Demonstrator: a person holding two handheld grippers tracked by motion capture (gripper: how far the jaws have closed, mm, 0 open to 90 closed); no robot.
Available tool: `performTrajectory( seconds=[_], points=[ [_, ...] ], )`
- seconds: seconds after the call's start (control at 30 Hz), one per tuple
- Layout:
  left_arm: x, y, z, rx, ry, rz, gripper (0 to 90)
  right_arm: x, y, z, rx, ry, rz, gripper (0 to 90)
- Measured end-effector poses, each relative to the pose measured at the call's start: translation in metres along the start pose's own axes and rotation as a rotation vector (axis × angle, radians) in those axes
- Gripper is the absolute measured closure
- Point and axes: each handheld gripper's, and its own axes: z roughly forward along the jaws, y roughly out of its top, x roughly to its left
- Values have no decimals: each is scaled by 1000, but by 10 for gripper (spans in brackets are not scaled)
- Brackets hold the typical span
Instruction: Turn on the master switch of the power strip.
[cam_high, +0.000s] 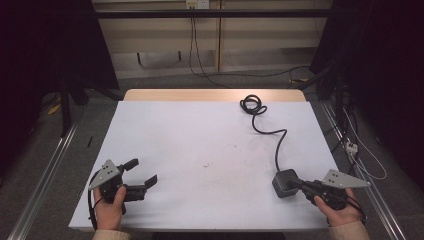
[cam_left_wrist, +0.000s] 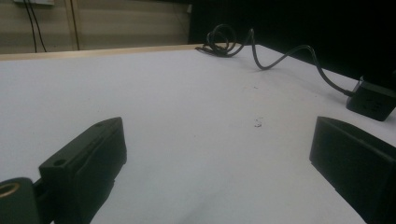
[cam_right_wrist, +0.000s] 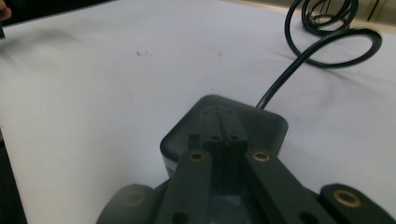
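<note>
A: Two grippers in view. Left gripper (cam_high: 141, 171): jaws wide, empty, near-left of white table (cam_high: 200, 150).

B: Right gripper (cam_right_wrist: 224, 133): jaws together, tips resting atop the power adapter (cam_high: 285, 183), near-right. Likely rigid, smooth; grasp its flat sides. Its cord (cam_high: 267, 131) is flexible.

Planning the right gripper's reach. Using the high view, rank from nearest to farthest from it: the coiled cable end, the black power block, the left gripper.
1. black power block, right at its fingers.
2. coiled cable end, at the far edge.
3. left gripper, across the near edge; close to 2.
</note>
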Motion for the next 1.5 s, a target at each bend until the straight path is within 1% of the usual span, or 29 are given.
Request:
performTrajectory(
  seconds=[0.07, 0.17, 0.23, 0.43, 0.53, 0.87, 1.07, 1.23, 1.37, 1.4, 1.5],
  points=[
    [0, 0, 0, 4, 0, 2, 34, 0, 1, 0, 5, -1, -11, 900],
    [0, 0, 0, 1, -1, 3, 34, 0, 0, 0, -5, 4, -5, 900],
    [0, 0, 0, 3, 1, 1, 34, 0, 0, 0, -3, 3, -11, 900],
    [0, 0, 0, 1, 1, 1, 34, 0, -1, 0, -7, 4, -3, 900],
    [1, 0, 0, 0, 1, 0, 34, 0, 0, 0, -4, -1, -7, 900],
    [2, 1, -1, 2, 1, 0, 34, -1, -1, 0, -15, 6, 13, 900],
    [1, 1, -1, 0, 2, -2, 34, -1, -2, 0, -19, 4, 10, 900],
    [2, 1, -1, -6, 2, -4, 34, -2, -3, 0, -24, 10, 24, 900],
    [2, 1, -1, -6, 1, -2, 34, -1, -2, 0, -20, 4, 18, 900],
    [2, 1, -1, -6, 1, -1, 34, -1, -2, -1, -28, 8, 24, 900],
    [2, 1, -1, -5, 1, -2, 34, -1, -2, -1, -28, 9, 28, 900]
  ],
)
